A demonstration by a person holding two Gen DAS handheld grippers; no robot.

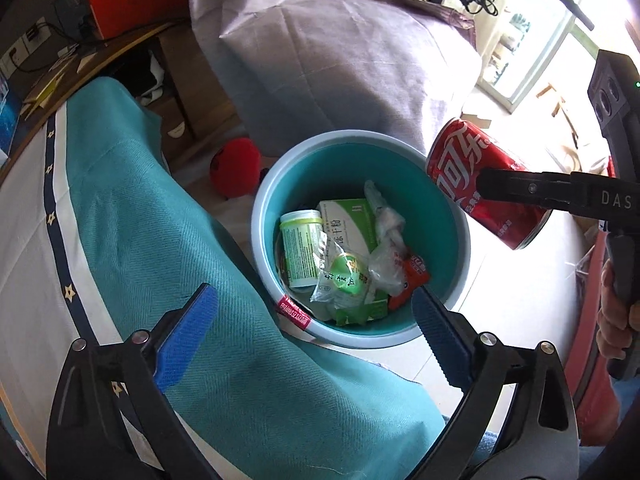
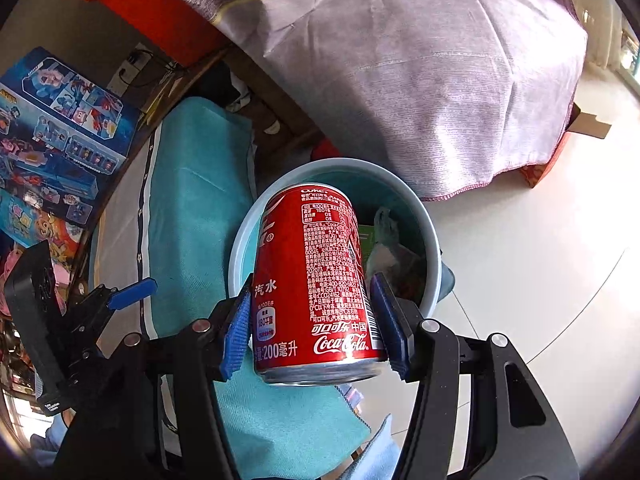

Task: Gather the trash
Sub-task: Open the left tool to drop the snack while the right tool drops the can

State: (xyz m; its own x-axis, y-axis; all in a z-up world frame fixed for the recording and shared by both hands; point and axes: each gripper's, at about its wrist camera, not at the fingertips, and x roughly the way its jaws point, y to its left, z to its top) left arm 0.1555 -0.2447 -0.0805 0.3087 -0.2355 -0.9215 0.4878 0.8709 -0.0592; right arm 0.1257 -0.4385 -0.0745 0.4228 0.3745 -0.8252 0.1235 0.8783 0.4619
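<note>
A teal trash bin point(image 1: 436, 200) stands on the floor, holding a green bottle point(image 1: 300, 248), a green box point(image 1: 348, 220), wrappers and crumpled plastic. My right gripper point(image 2: 316, 328) is shut on a red Coca-Cola can point(image 2: 316, 280) and holds it tilted above the bin's rim point(image 2: 240, 248). In the left wrist view the can point(image 1: 480, 184) hangs over the bin's right edge, gripped by the right gripper's black finger point(image 1: 532, 190). My left gripper point(image 1: 312, 320) is open and empty, above the bin's near edge and a teal cloth point(image 1: 160, 240).
A grey-purple cloth-covered piece of furniture point(image 1: 340, 52) stands behind the bin. A red round object point(image 1: 236, 168) lies on the floor left of the bin. Toy boxes point(image 2: 56, 140) stand at the left. White tiled floor point(image 2: 540, 260) lies to the right.
</note>
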